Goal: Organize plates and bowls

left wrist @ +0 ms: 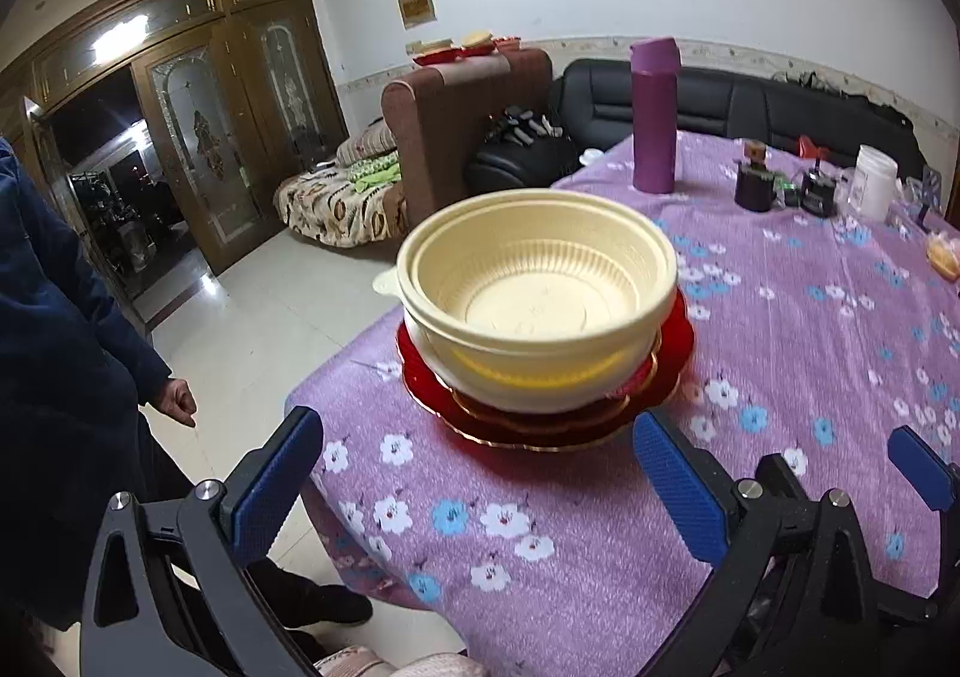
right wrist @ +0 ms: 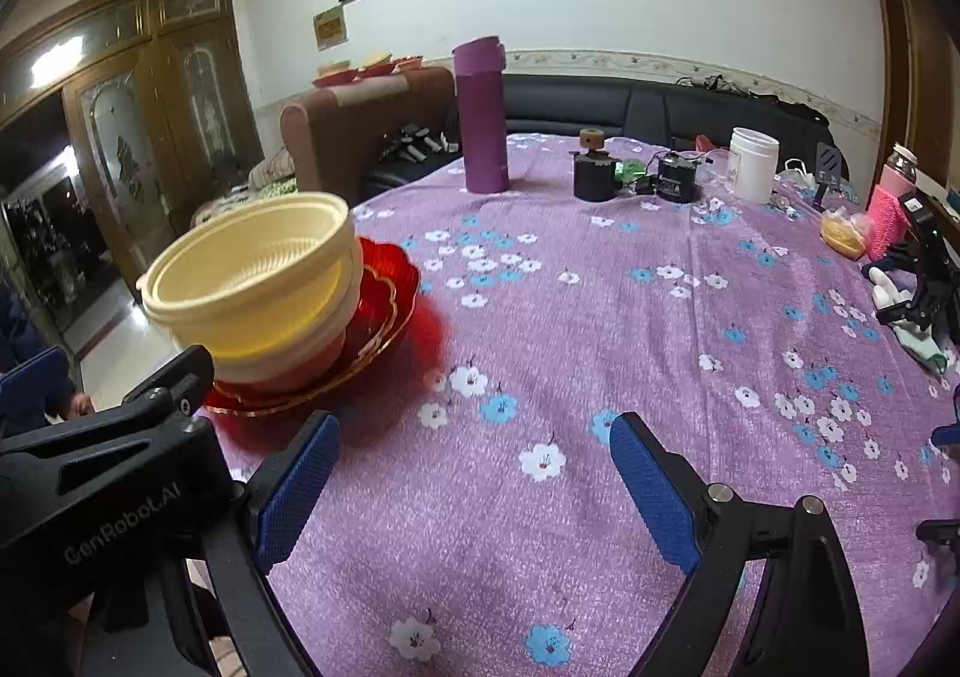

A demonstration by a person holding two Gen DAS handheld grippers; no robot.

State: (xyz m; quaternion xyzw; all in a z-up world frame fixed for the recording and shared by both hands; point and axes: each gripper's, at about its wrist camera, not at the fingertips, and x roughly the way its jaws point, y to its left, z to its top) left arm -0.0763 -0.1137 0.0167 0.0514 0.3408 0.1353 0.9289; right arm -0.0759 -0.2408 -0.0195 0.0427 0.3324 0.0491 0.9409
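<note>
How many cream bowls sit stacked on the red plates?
2: the upper bowl is nested inside the lower bowl, both resting on the red plates near the table's edge. More may be hidden inside the stack.

Nested bowls point(left wrist: 537, 305) sit on stacked plates point(left wrist: 543, 425) near the bench's point(left wrist: 810, 377) left front corner. Behind them, toward the far edge, stands a flask point(left wrist: 654, 116); right of it come a small jar point(right wrist: 594, 167), a gadget point(right wrist: 678, 176) and a tub point(right wrist: 753, 164). Sofas point(left wrist: 750, 101) lie beyond the bench.
</note>
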